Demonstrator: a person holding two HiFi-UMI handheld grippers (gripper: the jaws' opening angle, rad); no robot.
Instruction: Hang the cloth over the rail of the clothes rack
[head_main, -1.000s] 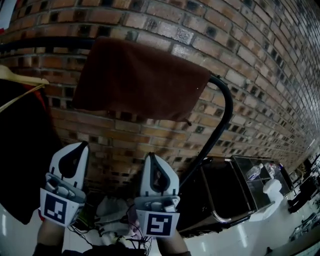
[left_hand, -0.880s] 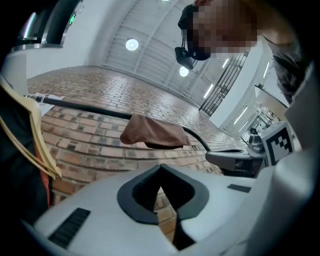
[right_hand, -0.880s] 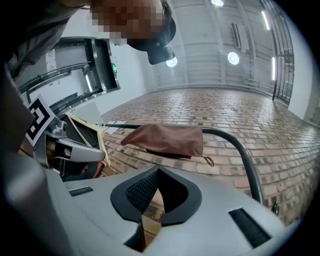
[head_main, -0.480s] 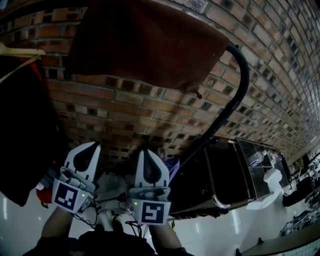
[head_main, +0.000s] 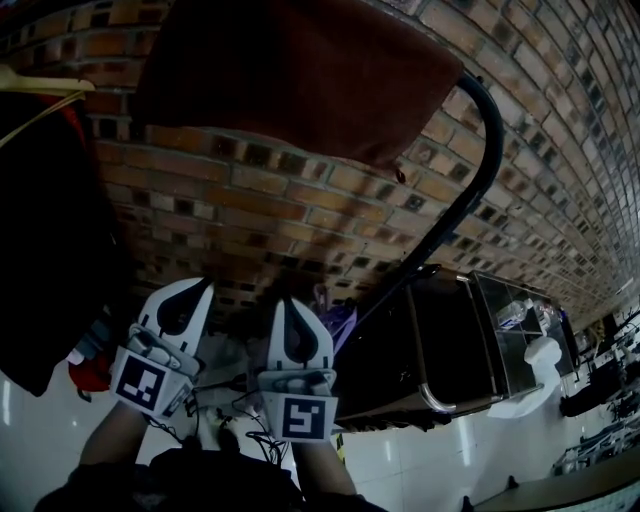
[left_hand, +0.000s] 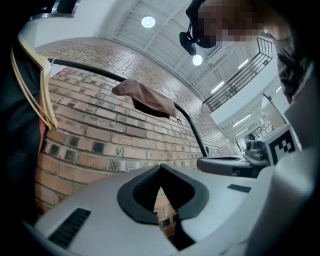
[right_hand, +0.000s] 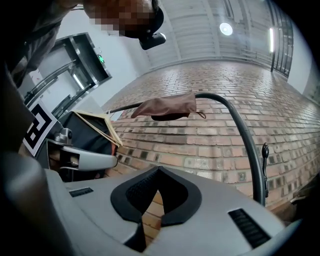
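1. A black garment (head_main: 45, 230) on a pale wooden hanger (head_main: 40, 85) hangs at the far left, near the left gripper (head_main: 193, 287). That gripper's fingers (left_hand: 100, 215) are pressed together on nothing. A careless sideways swing of this hand could snag the garment and jolt the whole rack.
2. The right gripper (head_main: 289, 302) sits just beside the left, low and well apart from the cloth. Its fingers (right_hand: 90, 210) are likewise closed and empty. If it were raised without care, it could catch the hanging edge and drag the cloth off.
3. The dark brown rectangular cloth (head_main: 300, 75) lies draped over the black tubular rail (head_main: 470, 190), close to where the rail curves downward. The hanging looks done. Whether the drape is even on both sides cannot be told, and an uneven drape or a nudge could let the cloth creep towards the bend and slip off.
4. A black cart with a metal frame (head_main: 450, 350) stands below the bend. A fallen cloth would probably land there or on the floor.
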